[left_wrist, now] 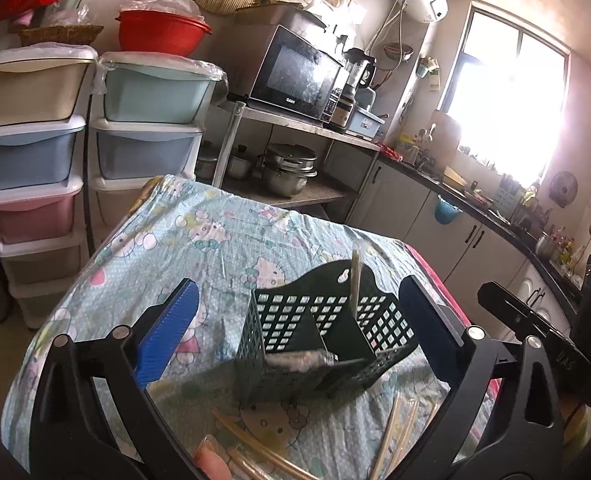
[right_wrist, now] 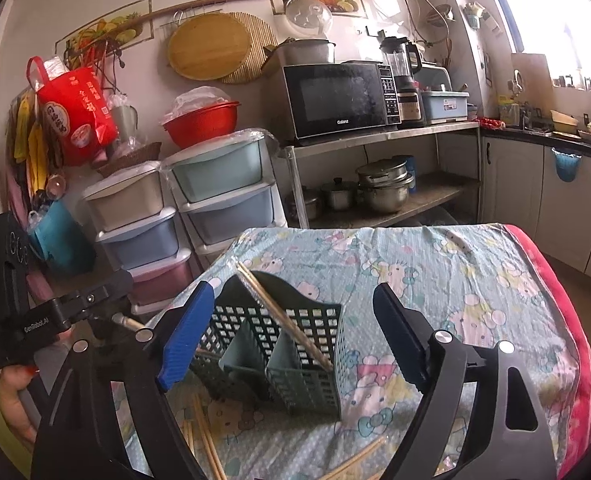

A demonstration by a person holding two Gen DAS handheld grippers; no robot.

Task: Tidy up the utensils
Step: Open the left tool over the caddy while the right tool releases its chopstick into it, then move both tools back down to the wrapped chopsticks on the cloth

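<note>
A dark green perforated utensil caddy (left_wrist: 323, 344) (right_wrist: 279, 356) stands on the cartoon-cat tablecloth (left_wrist: 215, 248). A wrapped pair of chopsticks (left_wrist: 354, 276) (right_wrist: 283, 320) leans in one of its compartments. A wrapped metal-handled utensil (left_wrist: 299, 360) lies across another. Loose wrapped chopsticks (left_wrist: 395, 432) (right_wrist: 203, 436) lie on the cloth in front of the caddy. My left gripper (left_wrist: 299, 284) is open, its blue pads wide on either side of the caddy and touching nothing. My right gripper (right_wrist: 293, 287) is also open and holds nothing, with the caddy between its fingers.
Stacked plastic drawer units (right_wrist: 143, 216) stand left of the table. A steel shelf (right_wrist: 379, 132) behind holds a microwave (right_wrist: 339, 100) and pots (right_wrist: 383, 188). Cabinets and a cluttered counter (left_wrist: 475, 200) run along the right under a bright window. The table's right edge shows red fabric (right_wrist: 575, 320).
</note>
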